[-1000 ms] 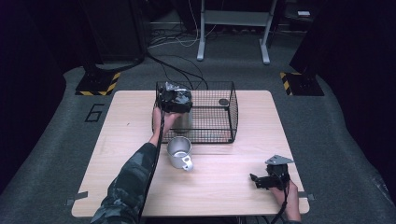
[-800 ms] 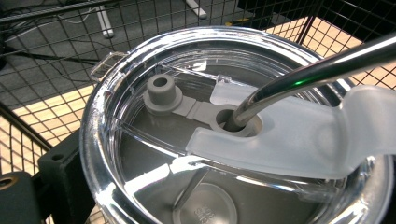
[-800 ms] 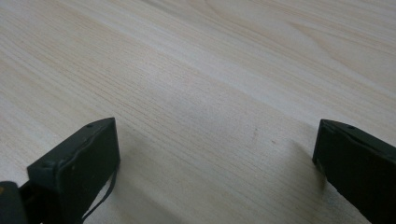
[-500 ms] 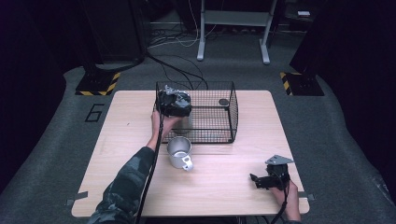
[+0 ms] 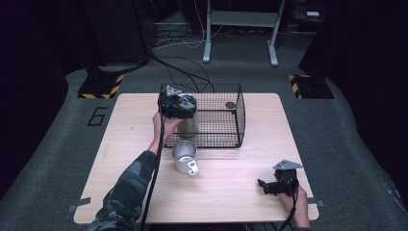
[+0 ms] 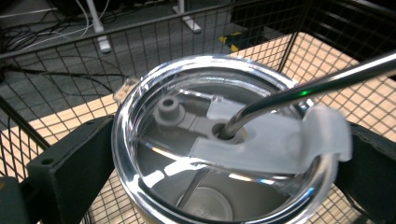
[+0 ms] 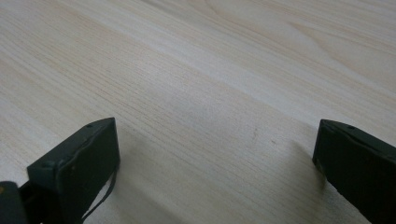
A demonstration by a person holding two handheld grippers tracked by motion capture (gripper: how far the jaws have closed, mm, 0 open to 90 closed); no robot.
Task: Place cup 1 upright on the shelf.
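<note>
The high view looks forward and down on the whole table (image 5: 144, 144) from above its near edge. The left gripper view sits close over a tumbler (image 6: 219, 149) inside the wire basket (image 5: 226, 120), which both views share. The right gripper view skims bare table near the near right corner.

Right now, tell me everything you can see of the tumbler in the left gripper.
The tumbler is shiny steel with a clear plastic lid and a metal straw leaning out through the lid's hole. A frosted flap on the lid stands open beside the straw. It stands upright inside the wire basket, at its left end. The left gripper has a black jaw on each side of it, closed against its wall.
</note>
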